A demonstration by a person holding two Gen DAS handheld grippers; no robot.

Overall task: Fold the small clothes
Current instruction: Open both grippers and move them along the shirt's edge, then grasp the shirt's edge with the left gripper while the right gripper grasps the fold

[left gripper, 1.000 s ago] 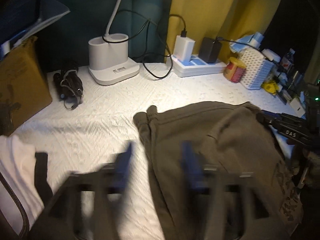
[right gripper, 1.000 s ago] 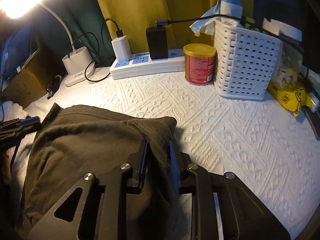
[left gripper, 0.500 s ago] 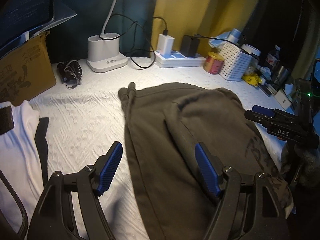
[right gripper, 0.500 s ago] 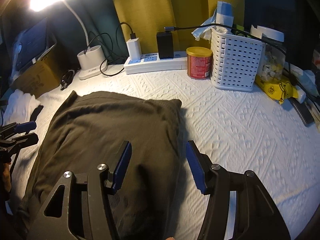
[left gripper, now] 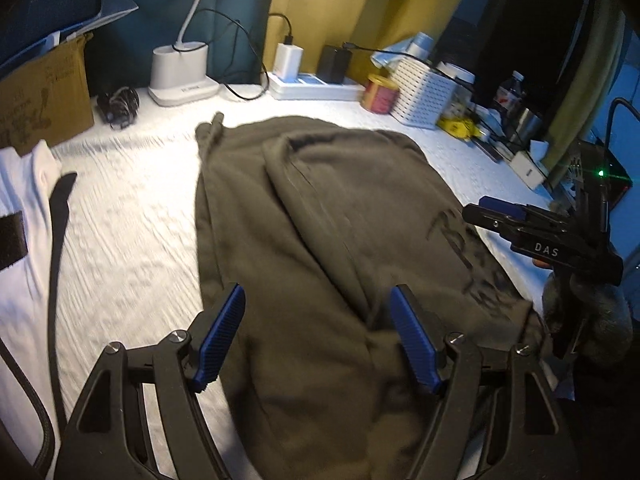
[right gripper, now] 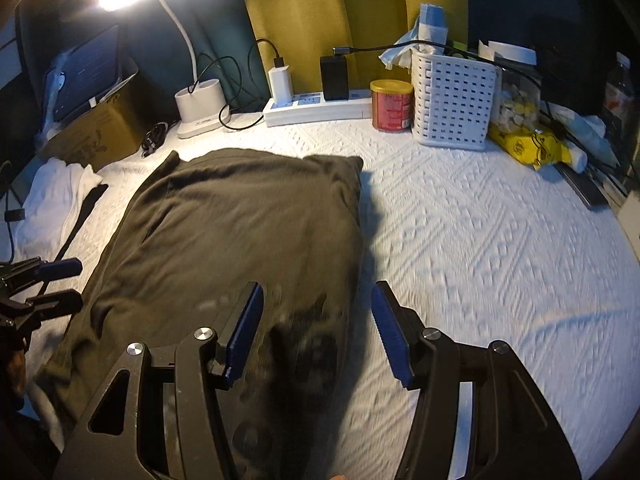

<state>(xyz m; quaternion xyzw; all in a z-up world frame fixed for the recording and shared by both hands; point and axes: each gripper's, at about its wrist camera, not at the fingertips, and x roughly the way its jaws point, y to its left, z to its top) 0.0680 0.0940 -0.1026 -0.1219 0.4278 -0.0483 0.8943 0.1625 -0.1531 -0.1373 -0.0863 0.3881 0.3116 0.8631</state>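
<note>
A dark olive garment (left gripper: 320, 240) lies folded on the white textured cloth (left gripper: 132, 240), with dark lettering near its right edge. It also shows in the right wrist view (right gripper: 240, 248). My left gripper (left gripper: 318, 336) is open and empty, held above the garment's near part. My right gripper (right gripper: 316, 332) is open and empty, above the garment's near right edge; it also shows at the right of the left wrist view (left gripper: 520, 220). The left gripper shows at the left edge of the right wrist view (right gripper: 44, 284).
A white garment with black trim (left gripper: 28, 248) lies at the left. At the back stand a cardboard box (left gripper: 40, 100), a white lamp base (left gripper: 182, 76), a power strip (left gripper: 316, 88), a red tin (right gripper: 391, 105) and a white basket (right gripper: 454, 104). Clutter lines the right edge.
Both grippers opened, let go of the garment and pulled back and up from it. The garment now lies flat on the cloth.
</note>
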